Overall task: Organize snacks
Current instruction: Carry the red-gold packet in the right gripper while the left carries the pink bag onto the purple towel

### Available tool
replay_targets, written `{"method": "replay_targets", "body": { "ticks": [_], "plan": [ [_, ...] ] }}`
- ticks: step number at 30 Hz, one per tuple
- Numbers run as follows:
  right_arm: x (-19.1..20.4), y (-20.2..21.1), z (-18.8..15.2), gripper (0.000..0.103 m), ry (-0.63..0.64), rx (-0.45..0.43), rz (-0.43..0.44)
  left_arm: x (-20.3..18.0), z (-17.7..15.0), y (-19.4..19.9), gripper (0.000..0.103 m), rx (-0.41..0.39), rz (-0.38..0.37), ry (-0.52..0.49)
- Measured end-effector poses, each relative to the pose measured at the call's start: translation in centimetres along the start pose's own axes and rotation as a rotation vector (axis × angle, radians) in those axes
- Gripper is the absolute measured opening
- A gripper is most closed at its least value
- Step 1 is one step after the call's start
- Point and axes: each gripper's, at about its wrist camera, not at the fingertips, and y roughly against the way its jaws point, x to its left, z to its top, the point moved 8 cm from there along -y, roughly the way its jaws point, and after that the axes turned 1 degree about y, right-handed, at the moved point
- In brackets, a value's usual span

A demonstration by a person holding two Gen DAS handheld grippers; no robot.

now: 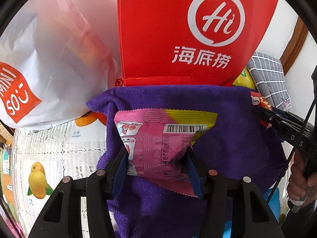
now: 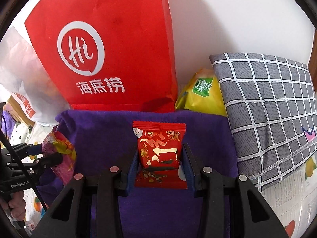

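Two big paper bags stand behind a purple terry towel (image 2: 103, 136): a glossy red bag (image 2: 111, 45), a crinkled white bag (image 1: 49, 55). A grey checked cushion (image 2: 273, 107) crowds the right. Left gripper (image 1: 156, 154) fingers clamp a pink foil packet (image 1: 158, 142); right gripper (image 2: 160, 156) fingers clamp a small red packet (image 2: 160, 150), both above the towel.

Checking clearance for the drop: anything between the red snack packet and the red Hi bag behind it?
Right wrist view: only bare purple towel lies between the red snack packet and the red Hi bag.
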Motion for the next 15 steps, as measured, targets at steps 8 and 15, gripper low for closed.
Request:
{"method": "replay_targets", "body": {
  "ticks": [8, 15],
  "plan": [
    [0.3, -1.2, -0.7, 0.041, 0.012, 0.034, 0.009, -0.6, 0.3, -0.5, 0.054, -0.007, -0.002, -0.023],
    [0.6, -2.5, -1.4, 0.042, 0.016, 0.075, 0.01, -1.1, 0.2, -0.7, 0.056, -0.006, -0.011, -0.045]
  ]
}}
